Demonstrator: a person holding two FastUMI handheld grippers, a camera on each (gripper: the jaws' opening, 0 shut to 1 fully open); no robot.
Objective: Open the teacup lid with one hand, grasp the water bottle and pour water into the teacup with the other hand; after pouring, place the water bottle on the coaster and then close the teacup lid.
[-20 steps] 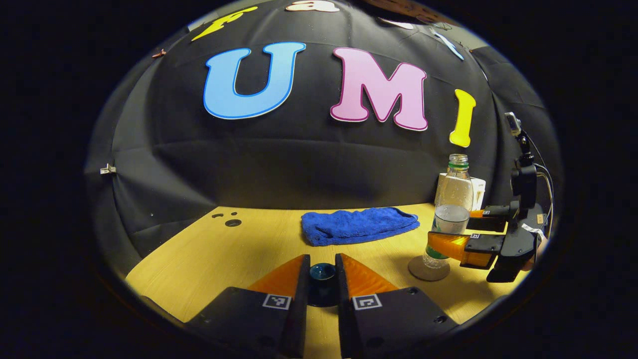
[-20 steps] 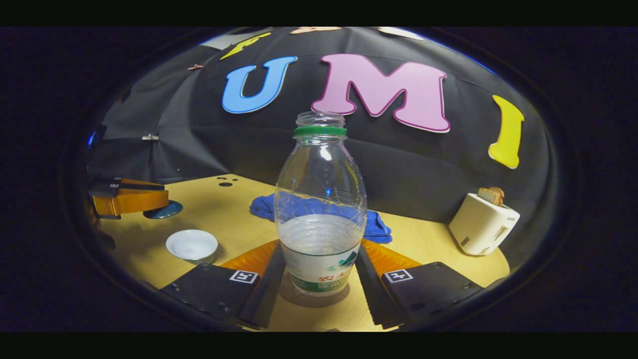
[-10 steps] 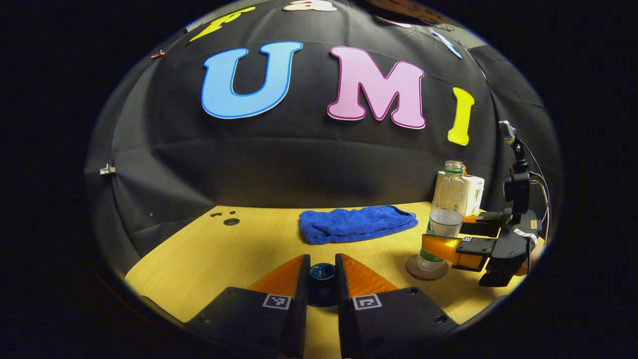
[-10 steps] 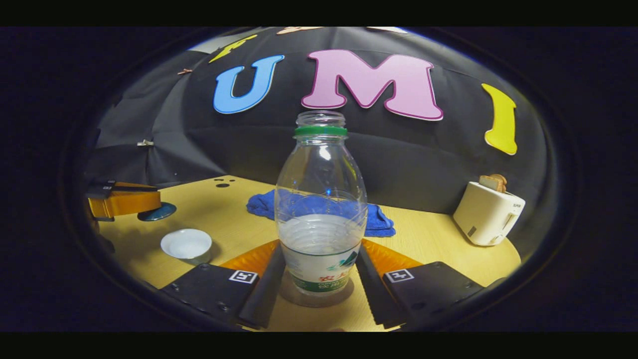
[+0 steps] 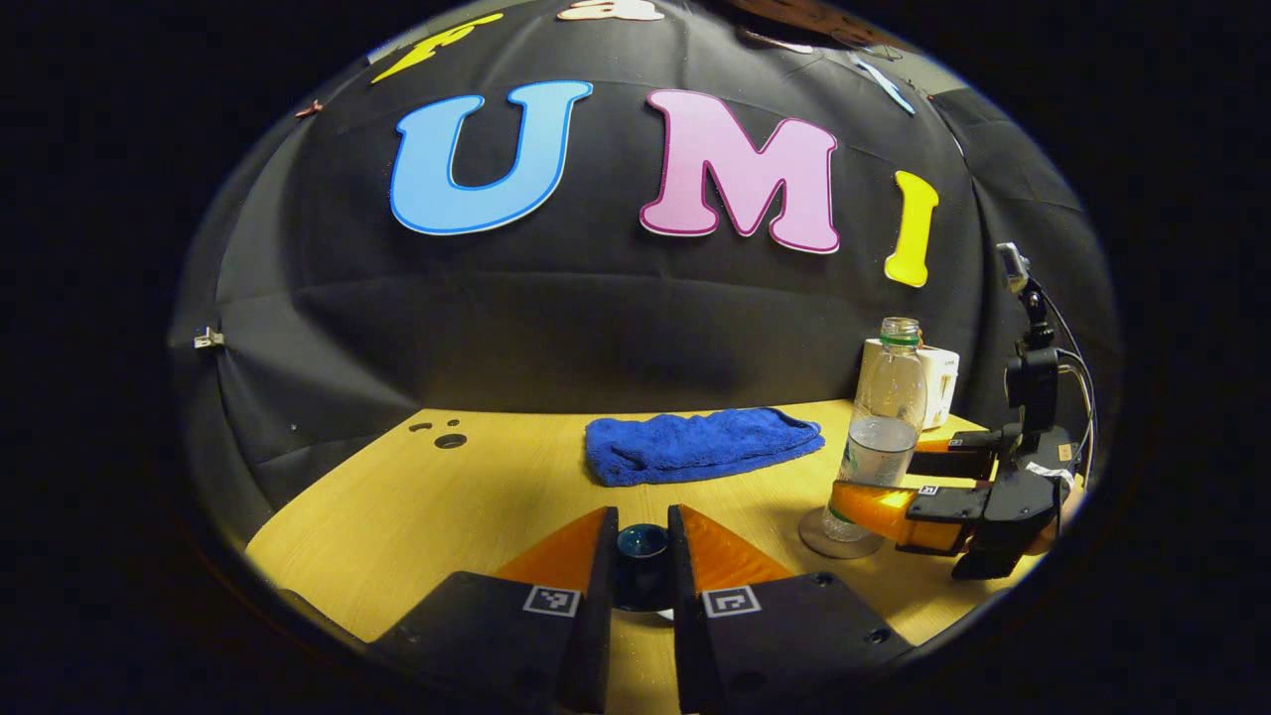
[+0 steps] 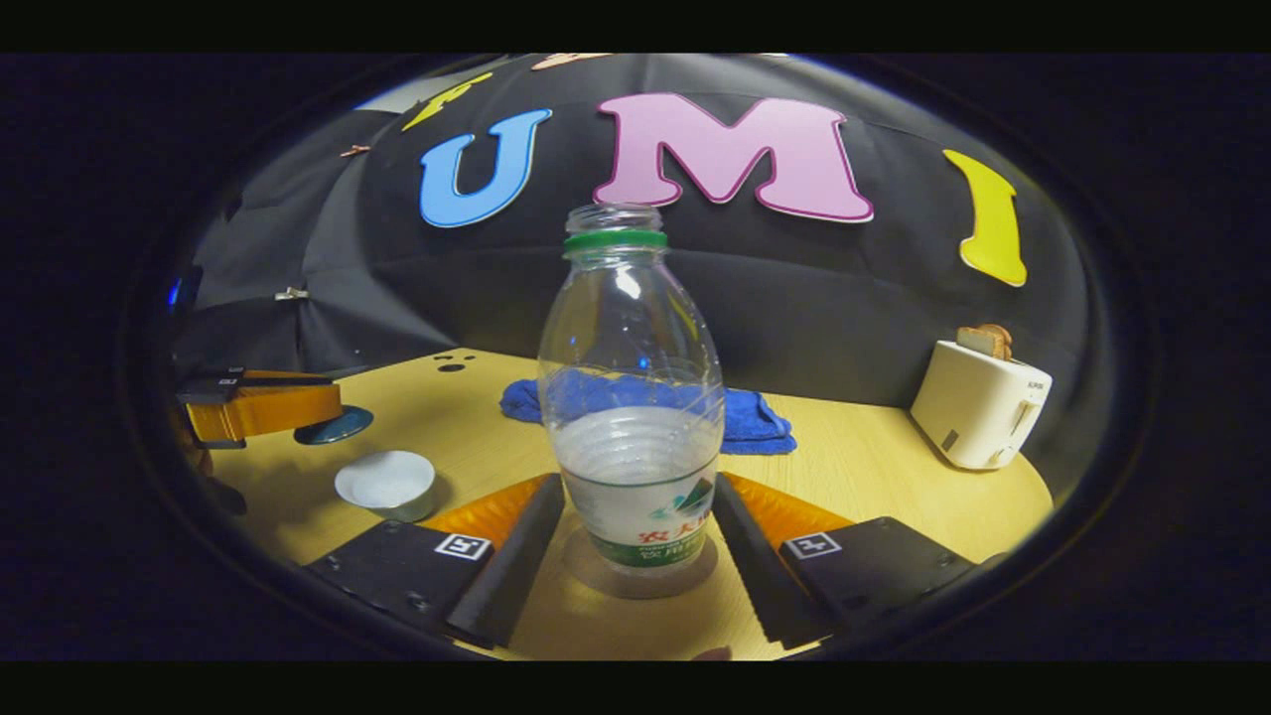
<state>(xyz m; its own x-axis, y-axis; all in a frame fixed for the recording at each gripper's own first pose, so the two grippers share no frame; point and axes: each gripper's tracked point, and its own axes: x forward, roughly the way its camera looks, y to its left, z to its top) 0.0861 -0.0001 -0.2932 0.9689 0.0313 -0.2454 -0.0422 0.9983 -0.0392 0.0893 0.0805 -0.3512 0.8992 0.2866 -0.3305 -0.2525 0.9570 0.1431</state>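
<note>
Clear plastic, the water bottle (image 6: 633, 397) stands upright on the round coaster (image 6: 640, 578), and your right gripper (image 6: 635, 541) has its jaws spread apart, off the bottle's sides. Your left gripper (image 5: 641, 551) is clenched on the dark blue teacup lid (image 5: 642, 542), held above the tabletop (image 5: 477, 497) beside the white teacup (image 6: 386, 484).

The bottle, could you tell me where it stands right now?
In the right gripper view the bottle stands upright on the coaster, between the open right gripper's fingers, before the blue towel.
</note>
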